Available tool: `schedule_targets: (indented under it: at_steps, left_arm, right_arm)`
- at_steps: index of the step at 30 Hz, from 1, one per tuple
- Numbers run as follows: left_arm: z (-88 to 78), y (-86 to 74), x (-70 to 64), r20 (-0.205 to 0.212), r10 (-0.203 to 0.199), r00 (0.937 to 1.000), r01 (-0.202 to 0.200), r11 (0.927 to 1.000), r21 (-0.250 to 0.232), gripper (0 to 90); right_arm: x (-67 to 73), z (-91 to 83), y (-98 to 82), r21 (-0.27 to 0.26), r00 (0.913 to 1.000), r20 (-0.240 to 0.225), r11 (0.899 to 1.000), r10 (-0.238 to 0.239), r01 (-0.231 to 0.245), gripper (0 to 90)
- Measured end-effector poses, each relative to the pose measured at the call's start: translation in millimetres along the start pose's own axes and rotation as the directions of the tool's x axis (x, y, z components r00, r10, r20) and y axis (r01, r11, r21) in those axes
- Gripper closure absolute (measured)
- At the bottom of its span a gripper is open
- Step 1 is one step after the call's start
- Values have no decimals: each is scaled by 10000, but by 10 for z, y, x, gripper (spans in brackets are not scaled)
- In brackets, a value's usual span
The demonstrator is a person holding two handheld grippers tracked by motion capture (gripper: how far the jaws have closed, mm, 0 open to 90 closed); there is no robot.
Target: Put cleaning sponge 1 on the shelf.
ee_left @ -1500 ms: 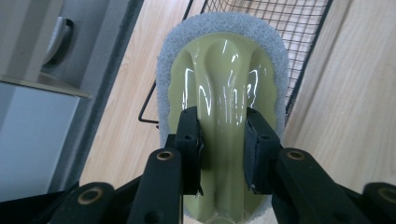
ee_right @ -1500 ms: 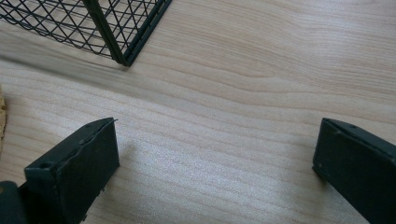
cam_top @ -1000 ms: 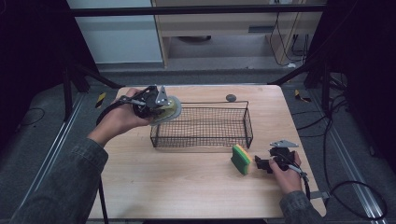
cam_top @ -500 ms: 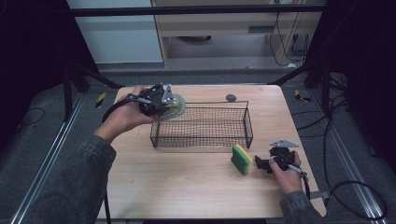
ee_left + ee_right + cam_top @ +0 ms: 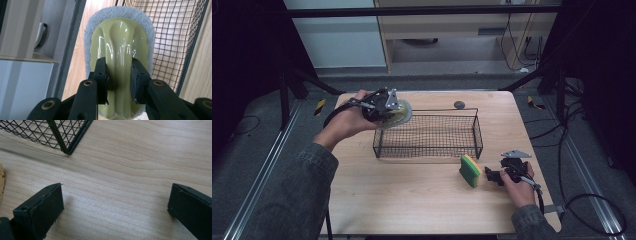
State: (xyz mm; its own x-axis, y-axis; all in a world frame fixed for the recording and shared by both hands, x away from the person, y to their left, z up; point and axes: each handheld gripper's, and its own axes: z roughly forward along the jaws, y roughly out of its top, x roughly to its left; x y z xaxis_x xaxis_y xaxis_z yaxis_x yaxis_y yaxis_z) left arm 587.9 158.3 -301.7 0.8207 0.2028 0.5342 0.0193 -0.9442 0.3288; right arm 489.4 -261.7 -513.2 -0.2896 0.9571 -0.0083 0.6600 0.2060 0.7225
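Currently the left tool (image 5: 388, 106) is held above the wire basket's (image 5: 477, 131) left end, jaws clamped on the glossy handle of a scrubbing pad (image 5: 119, 50) (white fibre rim, pale green top). Right tool (image 5: 497, 176) is rested low on the wooden surface (image 5: 412, 190), jaws wide apart w/ nothing between. A yellow-green sponge (image 5: 470, 170) is seen just beside it, near the basket's front right corner.

Glossy plastic scrubber (image 5: 121, 45) with rough pad, wire basket (image 5: 427, 135), matt wood table (image 5: 412, 195)
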Motion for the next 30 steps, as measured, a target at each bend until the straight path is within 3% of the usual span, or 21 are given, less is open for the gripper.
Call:
schedule_targets:
  at_steps: [7, 10, 19, 30]
  left_arm:
    - [15, -2, -3, -15, 63, 10000, -63, 10000, 51, 705]
    - [60, 0, -14, 10, 106, 9999, -106, 9994, 320, 706]
    - [107, 36, -22, 125, 204, 9997, -205, 9997, 117, 706]
    - [207, 42, -48, 284, 362, 9989, -370, 9990, 266, 706]
  right_arm:
    - [-1, 0, 0, -7, 10000, 2, 10000, -21, 21, 4]
    - [-1, 0, 0, -7, 10000, 4, 10000, -24, 24, 4]
    - [-1, 0, 0, -7, 10000, 2, 10000, -24, 24, 4]
    - [-1, 0, 0, -7, 10000, 4, 10000, -29, 29, 4]
